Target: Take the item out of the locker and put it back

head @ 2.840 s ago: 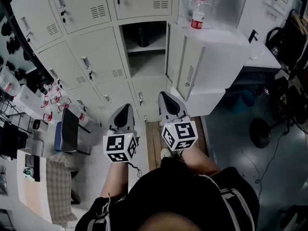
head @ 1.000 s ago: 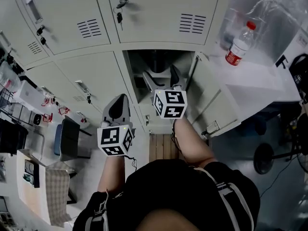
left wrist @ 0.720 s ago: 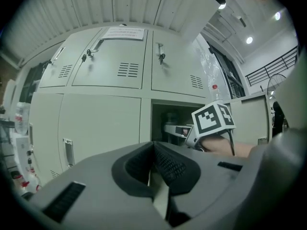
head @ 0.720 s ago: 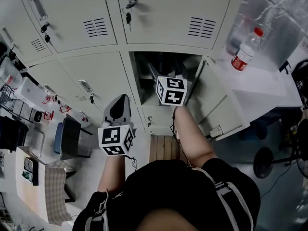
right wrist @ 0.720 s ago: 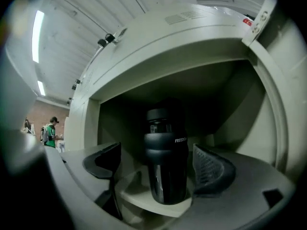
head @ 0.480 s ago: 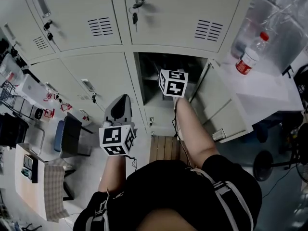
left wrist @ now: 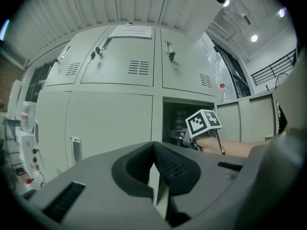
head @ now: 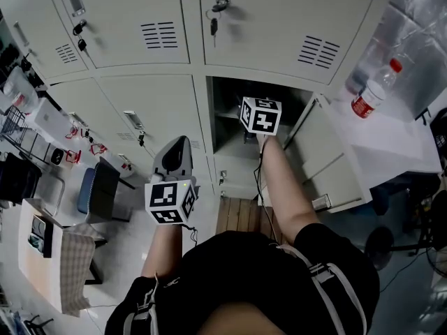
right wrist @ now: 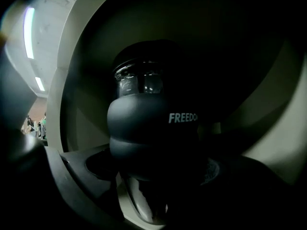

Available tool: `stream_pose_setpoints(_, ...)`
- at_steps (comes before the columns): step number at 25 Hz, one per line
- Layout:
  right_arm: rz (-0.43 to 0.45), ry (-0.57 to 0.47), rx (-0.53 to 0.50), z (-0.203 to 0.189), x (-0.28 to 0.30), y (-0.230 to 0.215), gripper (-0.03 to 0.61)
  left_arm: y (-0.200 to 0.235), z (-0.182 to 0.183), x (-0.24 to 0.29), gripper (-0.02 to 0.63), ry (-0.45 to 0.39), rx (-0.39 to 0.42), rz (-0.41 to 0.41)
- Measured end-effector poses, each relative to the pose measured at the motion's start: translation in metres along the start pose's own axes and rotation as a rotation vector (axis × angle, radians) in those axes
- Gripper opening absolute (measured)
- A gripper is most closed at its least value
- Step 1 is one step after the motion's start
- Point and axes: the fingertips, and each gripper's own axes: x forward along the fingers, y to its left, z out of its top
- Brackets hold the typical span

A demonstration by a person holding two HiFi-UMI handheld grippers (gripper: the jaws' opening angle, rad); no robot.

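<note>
The item is a dark bottle (right wrist: 148, 128) with white lettering, standing upright inside the open locker compartment (head: 227, 100). My right gripper (right wrist: 153, 181) reaches into that compartment. In the head view only its marker cube (head: 260, 115) shows, and its jaws are hidden in the dark. Its jaws have just been closing and stand wide on either side of the bottle's lower body, and I see no pad pressing on it. My left gripper (head: 178, 146) hangs back in front of the closed lockers. Its jaws are shut on nothing (left wrist: 154, 176).
The compartment's door (head: 328, 166) swings open to the right. A clear water bottle with a red label (head: 370, 96) stands on a white top beyond it. Closed locker doors (head: 147, 110) with keys fill the left. A chair (head: 101, 190) and shelves stand at far left.
My right gripper has gone further up and into the compartment, so that its jaws are now hidden in the head view. The left gripper has barely shifted.
</note>
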Motion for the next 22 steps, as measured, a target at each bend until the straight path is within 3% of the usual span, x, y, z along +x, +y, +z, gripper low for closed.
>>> stream_pose_setpoints(13,0.05,0.062,0.129,-0.004,-0.051,0.003,0.439,-0.026,-0.003,-0.001,0.014,0.009,0.003,-0.058)
stream_pose_setpoints(22,0.063,0.096,0.128,-0.034,-0.098,0.006,0.439,-0.047,-0.011,-0.018,0.014,0.025,-0.003,-0.091)
